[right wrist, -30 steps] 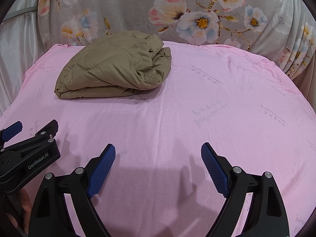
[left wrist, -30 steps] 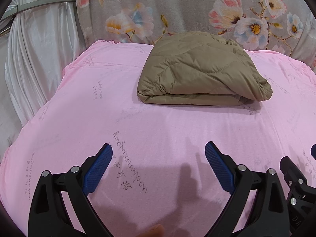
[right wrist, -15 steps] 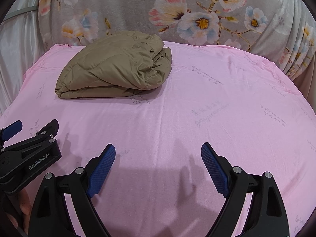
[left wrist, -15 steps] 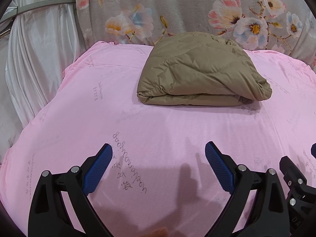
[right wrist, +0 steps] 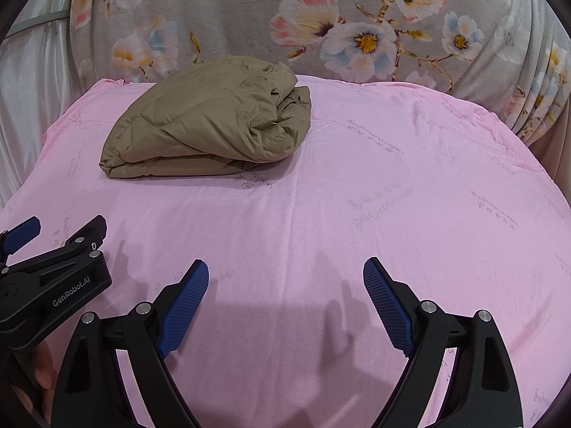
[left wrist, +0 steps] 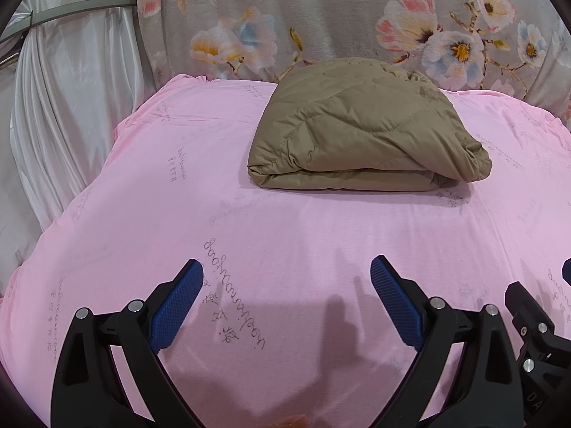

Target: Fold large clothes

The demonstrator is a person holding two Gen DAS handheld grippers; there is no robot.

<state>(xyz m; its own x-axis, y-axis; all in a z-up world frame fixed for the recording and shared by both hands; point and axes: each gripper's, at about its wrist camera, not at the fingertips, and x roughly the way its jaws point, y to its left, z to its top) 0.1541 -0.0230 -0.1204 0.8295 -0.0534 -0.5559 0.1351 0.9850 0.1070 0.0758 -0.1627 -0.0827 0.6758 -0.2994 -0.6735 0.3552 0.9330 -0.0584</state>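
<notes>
**Folded Coat Is Lying on the Pink Bed**

A brown puffy coat (left wrist: 360, 132) is being seen folded into a thick bundle. It is lying on the pink sheet (left wrist: 285, 242) of the bed, near the far edge. From the left camera the coat is sitting at about 12 o'clock, a little toward 1. From the right camera it (right wrist: 210, 121) is sitting at about 11 o'clock. Nothing is touching it.

The left tongs (left wrist: 286, 285) are being held low over the sheet at 6 o'clock, well apart from the coat. The blue pads (left wrist: 176, 306) are spread wide, and nothing is being held between them.

The right tongs (right wrist: 285, 283) are being held the same way, with the pads (right wrist: 387, 303) wide apart and nothing between them. The left tongs (right wrist: 21, 230) are also showing in the right camera at 9 o'clock, just beside the right ones.

A gray flowered blanket (right wrist: 357, 28) is hanging behind the bed at 12 o'clock. A white curtain (left wrist: 64, 89) is hanging at 10 o'clock in the left camera.
</notes>
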